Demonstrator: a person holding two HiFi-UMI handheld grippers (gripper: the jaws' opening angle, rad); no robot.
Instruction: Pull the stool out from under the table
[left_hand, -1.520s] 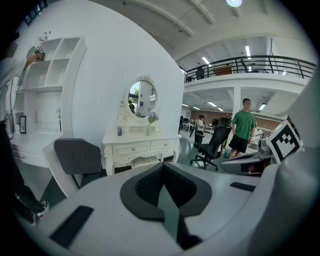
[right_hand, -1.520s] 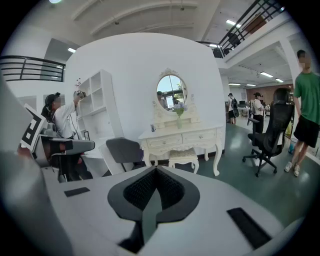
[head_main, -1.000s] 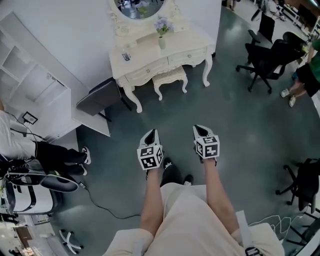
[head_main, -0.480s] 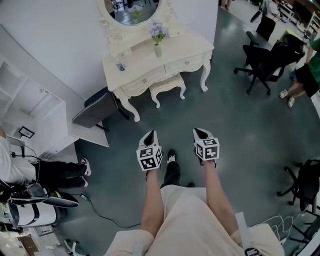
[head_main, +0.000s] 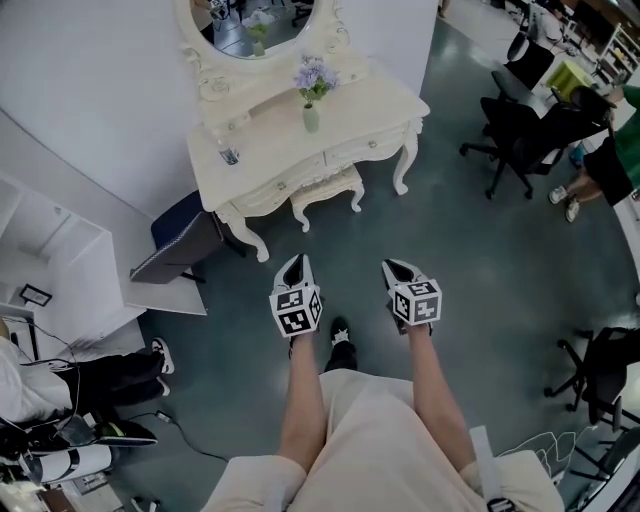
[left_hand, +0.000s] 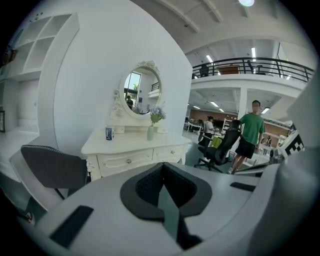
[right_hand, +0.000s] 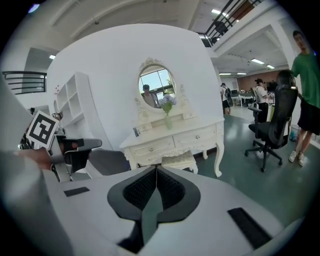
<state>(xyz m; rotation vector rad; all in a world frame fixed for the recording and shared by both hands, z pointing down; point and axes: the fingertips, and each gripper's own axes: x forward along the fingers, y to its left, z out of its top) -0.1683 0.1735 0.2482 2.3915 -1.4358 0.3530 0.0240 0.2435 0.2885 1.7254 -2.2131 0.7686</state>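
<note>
A cream stool (head_main: 325, 190) with a padded top stands tucked under the ornate cream dressing table (head_main: 350, 115), its legs showing below the drawers. In the right gripper view the stool (right_hand: 176, 159) shows just above the jaws. My left gripper (head_main: 294, 268) and right gripper (head_main: 397, 271) are both shut and empty, held side by side over the floor a good stride short of the stool. In the left gripper view the table (left_hand: 131, 155) fills the middle and the stool is hidden behind my gripper (left_hand: 162, 177).
A dark grey chair (head_main: 180, 240) stands left of the table beside white shelving (head_main: 50, 250). Black office chairs (head_main: 520, 125) and a person in green (head_main: 610, 160) are at the right. A vase of flowers (head_main: 312, 95) stands on the table below an oval mirror.
I have walked towards the dressing table: table and stool have slid down and left in the head view and look larger. Both grippers stay shut, held the same way in front of me.
</note>
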